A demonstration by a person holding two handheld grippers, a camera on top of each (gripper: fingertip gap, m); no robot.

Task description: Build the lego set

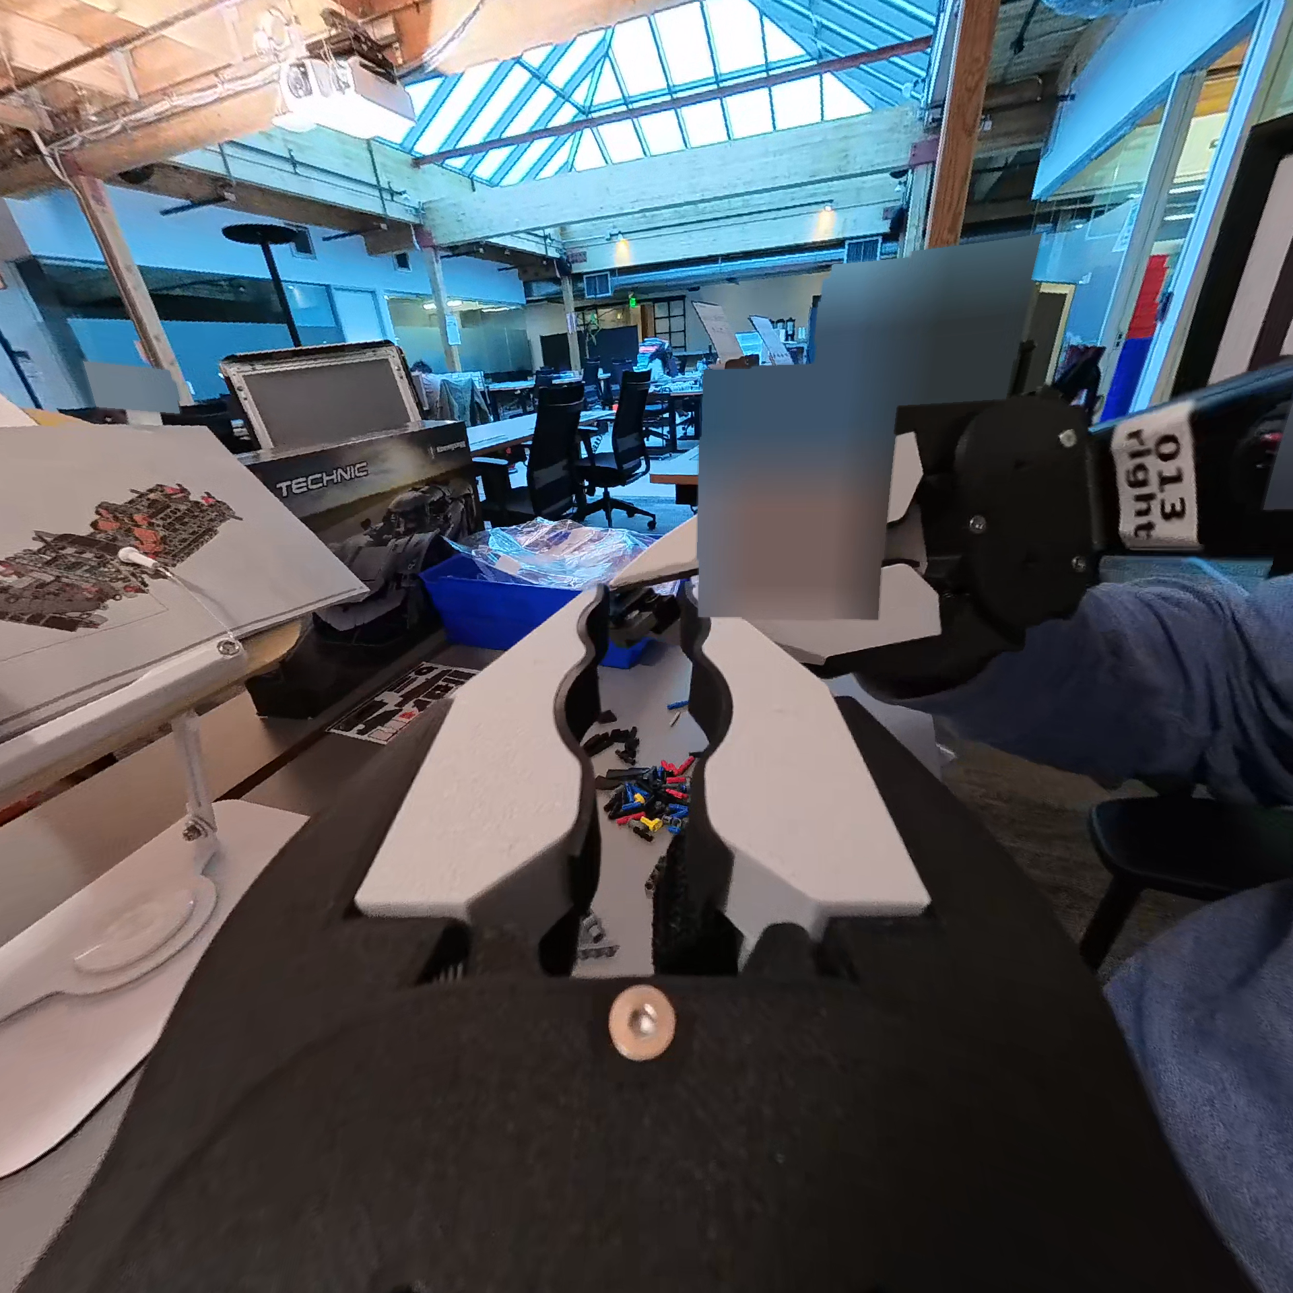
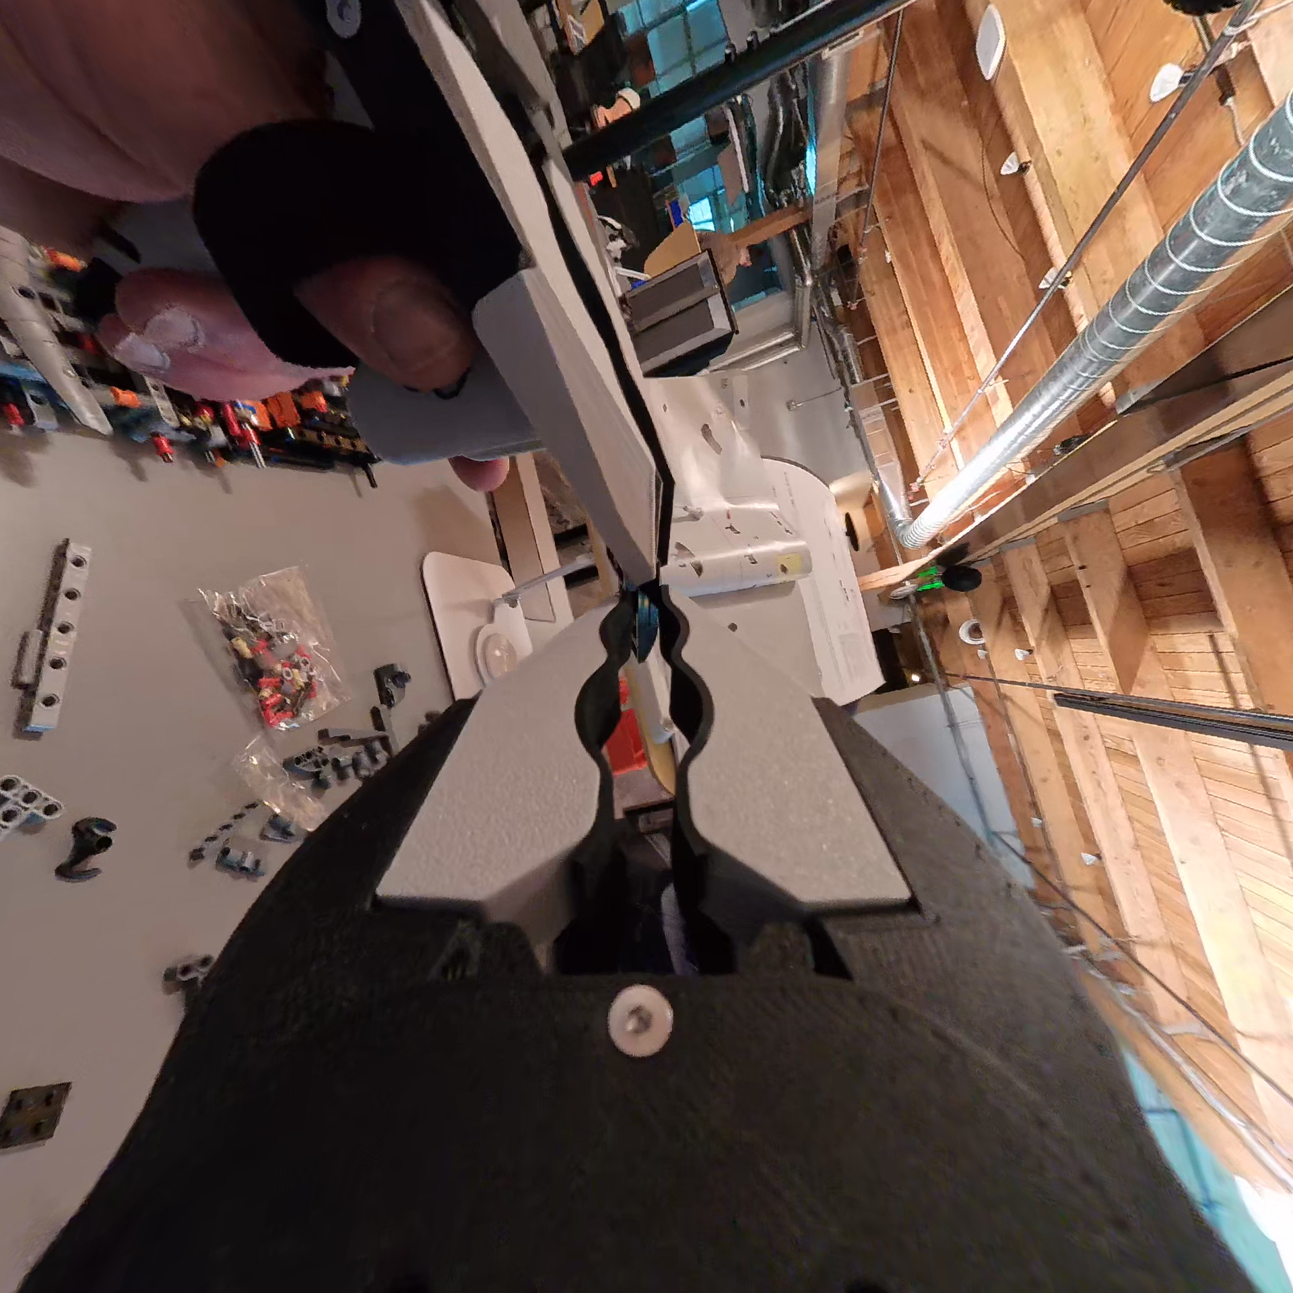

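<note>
My left gripper (image 1: 640,605) is held in the air above the table and is shut on a small black Lego part (image 1: 635,617). My right gripper (image 1: 616,579) comes in from the right, and its fingertips meet the same spot. In the right wrist view my right gripper (image 2: 642,619) is shut on a small dark part (image 2: 642,633). There the left gripper (image 2: 649,570) reaches down from above, its narrow jaws touching that part. A hand (image 2: 392,329) grips it. I cannot tell whether it is one part or two joined parts.
A pile of small coloured pins (image 1: 651,797) lies on the table below. A blue bin (image 1: 490,609) with plastic bags, a dark set box (image 1: 378,504) and an instruction sheet on a stand (image 1: 140,546) stand behind. A partly built model (image 2: 210,413), a bag of pins (image 2: 280,651) and a grey beam (image 2: 52,637) lie on the table. Both grippers' tips are close together, under 4 cm apart.
</note>
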